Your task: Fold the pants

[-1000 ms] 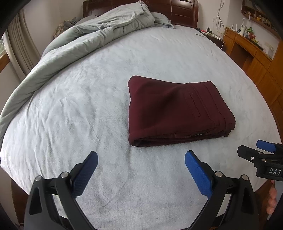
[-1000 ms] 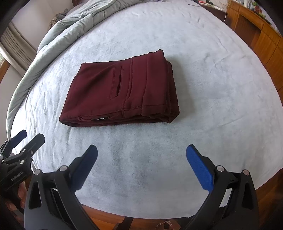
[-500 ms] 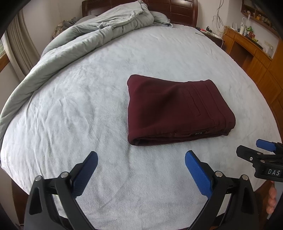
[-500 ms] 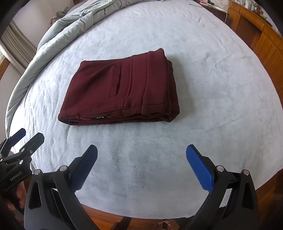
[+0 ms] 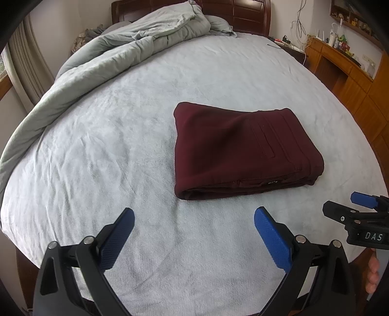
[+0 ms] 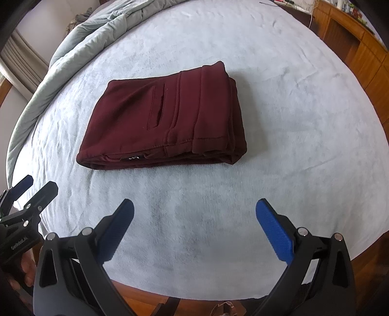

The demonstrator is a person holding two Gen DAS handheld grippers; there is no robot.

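Note:
The dark red pants point(image 5: 240, 150) lie folded into a compact rectangle on the pale blue bed cover point(image 5: 109, 150); in the right wrist view the pants point(image 6: 165, 121) show a back pocket slit and waistband on top. My left gripper point(image 5: 194, 218) is open and empty, held back from the near edge of the pants. My right gripper point(image 6: 194, 211) is open and empty, also short of the pants. The right gripper shows at the right edge of the left wrist view point(image 5: 357, 206). The left gripper shows at the left edge of the right wrist view point(image 6: 31, 192).
A rumpled grey duvet point(image 5: 102, 63) lies along the bed's left and far side, by a dark wooden headboard point(image 5: 245, 14). A wooden desk and cabinets point(image 5: 345, 70) stand at the right. The bed's wooden foot edge point(image 6: 150, 296) is just below my right gripper.
Both grippers have drifted very slightly; the pants sit a touch lower and more to the left in the right wrist view. Nothing was grasped or released.

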